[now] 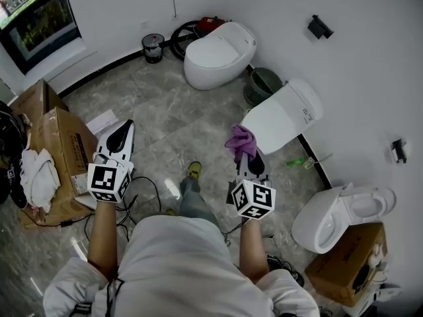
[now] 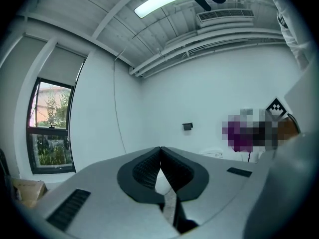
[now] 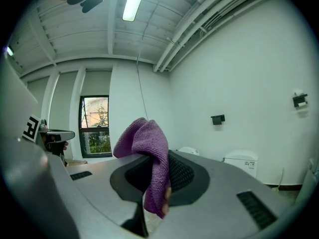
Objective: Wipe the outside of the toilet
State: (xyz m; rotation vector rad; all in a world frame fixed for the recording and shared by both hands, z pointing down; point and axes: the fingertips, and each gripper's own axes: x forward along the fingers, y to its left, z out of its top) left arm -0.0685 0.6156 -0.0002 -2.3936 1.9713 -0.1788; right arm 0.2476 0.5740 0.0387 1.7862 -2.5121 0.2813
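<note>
Three white toilets stand along the right wall: a rounded one (image 1: pixel 218 55) at the back, one with a shut lid (image 1: pixel 281 117) in the middle, and one with an open seat (image 1: pixel 340 213) nearest me. My right gripper (image 1: pixel 247 153) is shut on a purple cloth (image 1: pixel 240 139), held in the air just left of the middle toilet and apart from it. In the right gripper view the cloth (image 3: pixel 145 143) bunches up over the jaws and hangs down between them. My left gripper (image 1: pixel 124 127) is shut and empty, raised over the floor at the left, and its pads (image 2: pixel 149 167) meet at the tips.
A green basin (image 1: pixel 264 84) sits between the back and middle toilets. A black bin (image 1: pixel 153 47) and a red appliance (image 1: pixel 209 24) stand by the far wall. Cardboard boxes (image 1: pixel 56 147) are at the left and another (image 1: pixel 344 266) at the lower right. Cables (image 1: pixel 142 197) lie around my feet.
</note>
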